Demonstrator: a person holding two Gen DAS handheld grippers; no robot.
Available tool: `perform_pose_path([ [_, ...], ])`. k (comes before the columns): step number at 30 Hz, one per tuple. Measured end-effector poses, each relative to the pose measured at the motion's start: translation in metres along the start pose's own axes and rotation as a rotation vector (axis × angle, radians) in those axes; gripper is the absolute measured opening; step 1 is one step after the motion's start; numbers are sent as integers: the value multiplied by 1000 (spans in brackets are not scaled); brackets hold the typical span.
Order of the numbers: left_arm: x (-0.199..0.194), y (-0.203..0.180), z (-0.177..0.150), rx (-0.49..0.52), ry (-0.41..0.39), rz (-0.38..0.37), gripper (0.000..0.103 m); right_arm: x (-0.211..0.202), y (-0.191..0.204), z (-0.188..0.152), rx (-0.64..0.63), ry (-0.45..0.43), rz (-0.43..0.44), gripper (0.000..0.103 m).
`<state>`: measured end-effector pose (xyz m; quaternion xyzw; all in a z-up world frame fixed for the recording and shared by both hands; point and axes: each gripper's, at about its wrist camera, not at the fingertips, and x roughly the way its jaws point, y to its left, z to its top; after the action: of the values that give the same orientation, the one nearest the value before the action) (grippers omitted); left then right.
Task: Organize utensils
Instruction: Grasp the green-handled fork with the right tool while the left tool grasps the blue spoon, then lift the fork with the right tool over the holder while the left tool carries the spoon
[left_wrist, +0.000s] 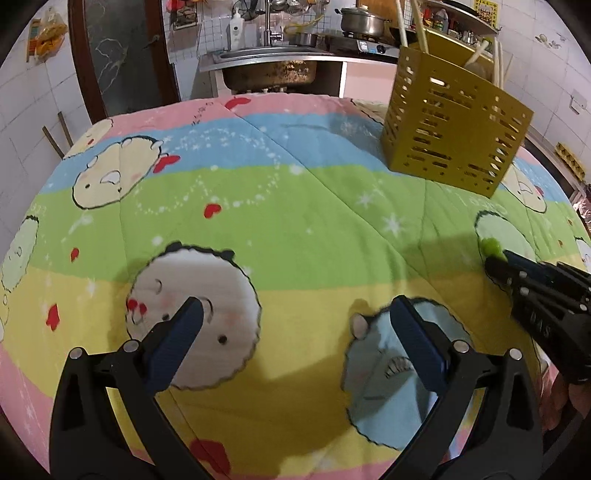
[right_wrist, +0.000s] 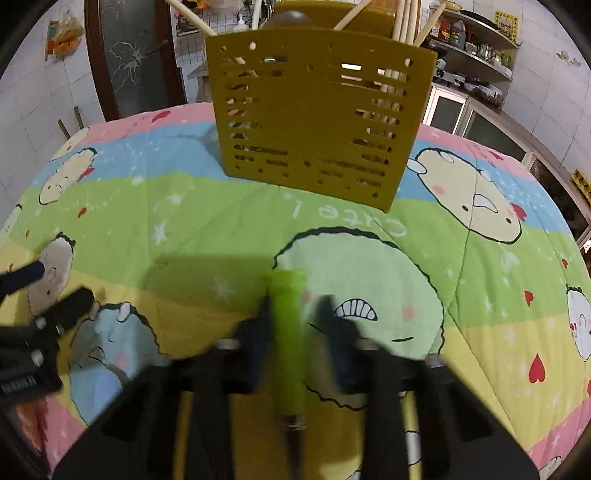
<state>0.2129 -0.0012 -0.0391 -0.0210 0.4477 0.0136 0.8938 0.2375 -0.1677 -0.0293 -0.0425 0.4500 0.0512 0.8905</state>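
Right gripper (right_wrist: 295, 314), lower centre of its own view: jaws narrow, a green utensil handle (right_wrist: 290, 332) lying between them; motion blur hides whether both pads press on it. Left gripper (left_wrist: 295, 325), bottom of the left view: jaws wide apart, nothing between them, over open cartoon quilt (left_wrist: 295, 206). Slotted yellow utensil holder (right_wrist: 317, 114) stands upper centre, chopsticks (right_wrist: 402, 18) protruding; bare quilt separates it from both grippers.
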Motion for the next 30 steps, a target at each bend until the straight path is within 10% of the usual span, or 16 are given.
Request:
perform_pose_path([
  [19,-19,-69,-42,93,52,-57,97,-29,-76,-45,194,-8,-48,16],
  [30,-19,-78,-37,116,89,-100,32,-19,-86,-30,231,47,-32,16],
])
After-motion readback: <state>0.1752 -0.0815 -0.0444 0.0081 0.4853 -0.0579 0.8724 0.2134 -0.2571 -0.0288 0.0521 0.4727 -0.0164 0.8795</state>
